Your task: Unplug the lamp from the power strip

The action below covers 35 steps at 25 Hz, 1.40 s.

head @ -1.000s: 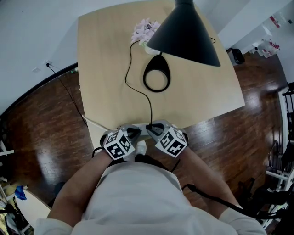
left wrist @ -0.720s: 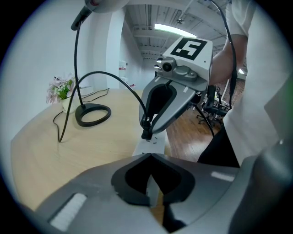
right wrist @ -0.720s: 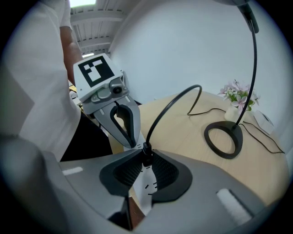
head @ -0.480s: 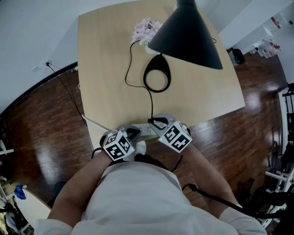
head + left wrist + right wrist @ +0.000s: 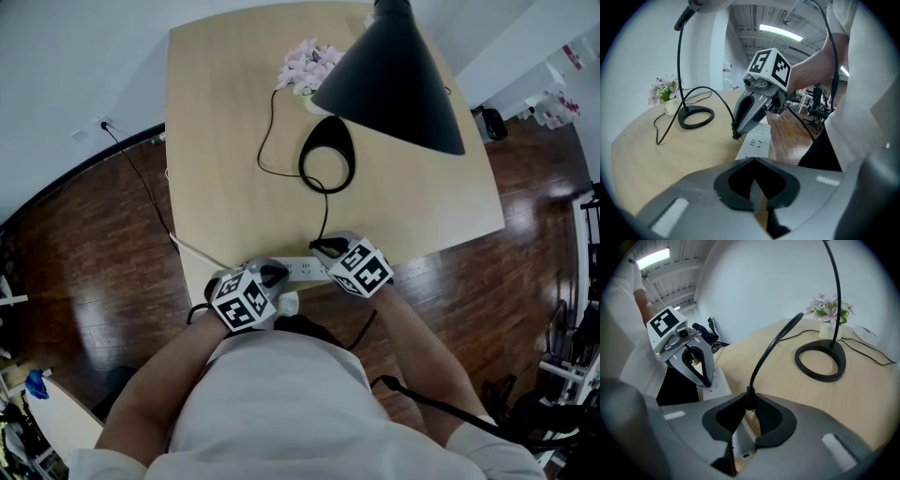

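The black lamp has its shade [image 5: 394, 80] over the table's far side and its ring base [image 5: 328, 164] on the wood. Its black cord [image 5: 265, 141] loops round to the white power strip [image 5: 302, 271] at the near edge. My right gripper [image 5: 323, 249] is shut on the lamp plug [image 5: 749, 397], and the cord rises from between its jaws. My left gripper [image 5: 272, 274] is shut on the strip's near end [image 5: 757, 140]. From the left gripper view the plug tip [image 5: 736, 136] sits at the strip's far edge. I cannot tell whether its prongs are in a socket.
A small vase of pink flowers [image 5: 307, 64] stands behind the lamp base. The strip's white lead [image 5: 192, 251] runs off the table's left edge. The near table edge [image 5: 431, 246] drops to dark wood floor. A black cable [image 5: 131, 178] crosses the floor at left.
My right gripper has shifted right and slightly away from the left one, still shut on the plug. The left gripper has stayed on the strip.
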Motion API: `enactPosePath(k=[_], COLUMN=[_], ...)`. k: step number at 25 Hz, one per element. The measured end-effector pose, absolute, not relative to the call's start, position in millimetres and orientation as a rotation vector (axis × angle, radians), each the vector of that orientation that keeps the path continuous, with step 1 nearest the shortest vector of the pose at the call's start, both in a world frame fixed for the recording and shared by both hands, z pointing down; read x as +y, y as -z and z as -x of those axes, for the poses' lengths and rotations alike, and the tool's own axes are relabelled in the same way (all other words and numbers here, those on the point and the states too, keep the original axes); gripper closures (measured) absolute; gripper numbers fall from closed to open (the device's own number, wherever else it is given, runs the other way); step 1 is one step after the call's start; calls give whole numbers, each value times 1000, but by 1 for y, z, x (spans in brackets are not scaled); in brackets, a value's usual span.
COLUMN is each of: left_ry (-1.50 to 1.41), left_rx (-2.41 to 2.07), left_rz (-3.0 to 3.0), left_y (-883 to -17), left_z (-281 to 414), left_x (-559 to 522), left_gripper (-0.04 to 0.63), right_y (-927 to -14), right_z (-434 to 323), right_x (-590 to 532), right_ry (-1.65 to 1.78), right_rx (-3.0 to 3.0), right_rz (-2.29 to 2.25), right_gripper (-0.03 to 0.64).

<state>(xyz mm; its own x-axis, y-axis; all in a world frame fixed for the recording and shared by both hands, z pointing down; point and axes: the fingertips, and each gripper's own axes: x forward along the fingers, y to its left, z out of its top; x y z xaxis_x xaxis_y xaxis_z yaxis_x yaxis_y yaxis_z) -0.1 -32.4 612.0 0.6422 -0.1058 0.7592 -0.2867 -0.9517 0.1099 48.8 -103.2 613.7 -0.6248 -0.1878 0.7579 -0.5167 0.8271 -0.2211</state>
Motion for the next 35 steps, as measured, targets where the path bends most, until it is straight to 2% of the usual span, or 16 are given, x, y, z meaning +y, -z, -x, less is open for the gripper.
enactPosePath(k=[15,28,35], left_ry=[-1225,-1250,-1116], left_rx=[-343,-404,-547], left_rz=[-2620,-2585,-2596], left_y=[-612,-609,-568], left_z=[2,3,15], left_x=[-33,-36,-46], left_gripper=[594,594,592], right_y=[-617,-619,-612], right_z=[-63,-81,-89], right_x=[-125,-127,-127], right_ry=[-920,-901,-916], right_rx=[-2259,-2254,-2295], right_rz=[-667,-789,-854], right_gripper=[540,520,520])
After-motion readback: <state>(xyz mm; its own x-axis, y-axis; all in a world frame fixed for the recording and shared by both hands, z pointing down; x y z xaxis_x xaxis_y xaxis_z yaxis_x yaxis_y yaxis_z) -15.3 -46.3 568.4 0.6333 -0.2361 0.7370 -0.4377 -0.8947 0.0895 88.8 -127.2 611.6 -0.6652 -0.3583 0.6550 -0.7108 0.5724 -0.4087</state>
